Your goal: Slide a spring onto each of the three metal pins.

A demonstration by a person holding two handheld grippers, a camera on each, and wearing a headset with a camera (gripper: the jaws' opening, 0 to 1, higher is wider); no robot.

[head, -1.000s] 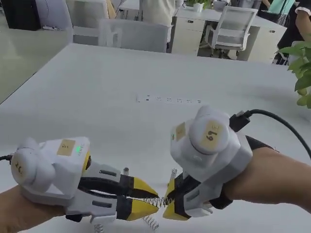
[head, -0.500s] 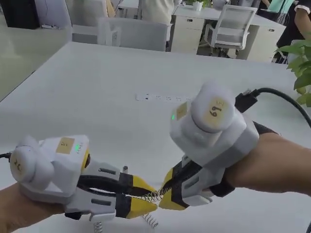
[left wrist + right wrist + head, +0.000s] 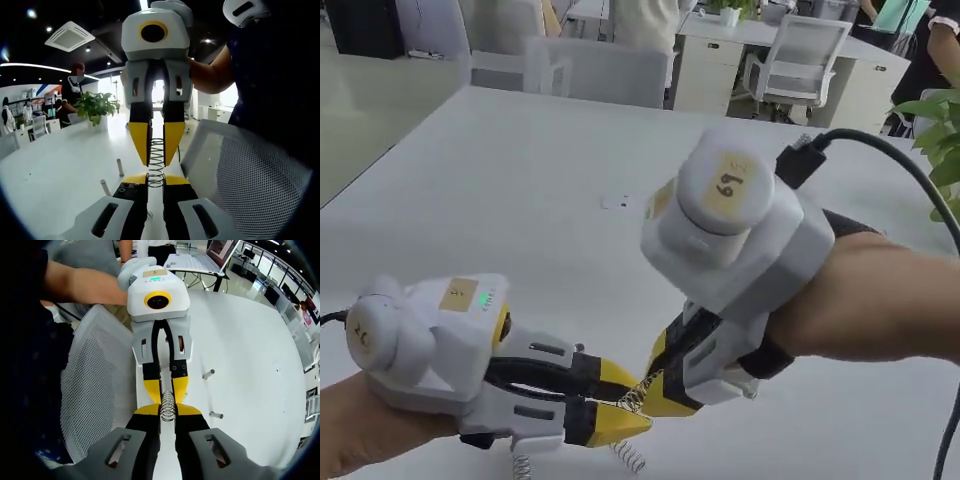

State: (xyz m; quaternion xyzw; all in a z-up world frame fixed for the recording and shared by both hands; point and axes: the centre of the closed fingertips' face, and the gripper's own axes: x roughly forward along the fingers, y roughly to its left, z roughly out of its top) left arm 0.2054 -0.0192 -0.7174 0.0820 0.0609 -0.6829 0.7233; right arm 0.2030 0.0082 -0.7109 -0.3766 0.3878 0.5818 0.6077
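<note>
A small metal spring (image 3: 638,394) stretches between the yellow tips of both grippers, low in the head view. My left gripper (image 3: 632,408) comes in from the lower left and is shut on one end (image 3: 156,172). My right gripper (image 3: 650,392) points down from the upper right, shut on the other end (image 3: 168,407). The two grippers meet tip to tip above the white table. Two short metal pins (image 3: 120,167) (image 3: 105,187) stand on the table beside the jaws; the right gripper view also has them (image 3: 208,374) (image 3: 216,415). In the head view the grippers hide the pins.
Two loose springs (image 3: 630,457) (image 3: 522,466) lie on the white table (image 3: 520,200) near its front edge. A mesh chair (image 3: 95,385) stands under the grippers' side of the table. A potted plant (image 3: 942,140) is at the right edge, and office chairs and desks stand beyond.
My right gripper has lifted and tilted steeper, its body moving up and left, still on the spring. The left gripper has barely moved. The pins have gone out of sight behind the grippers.
</note>
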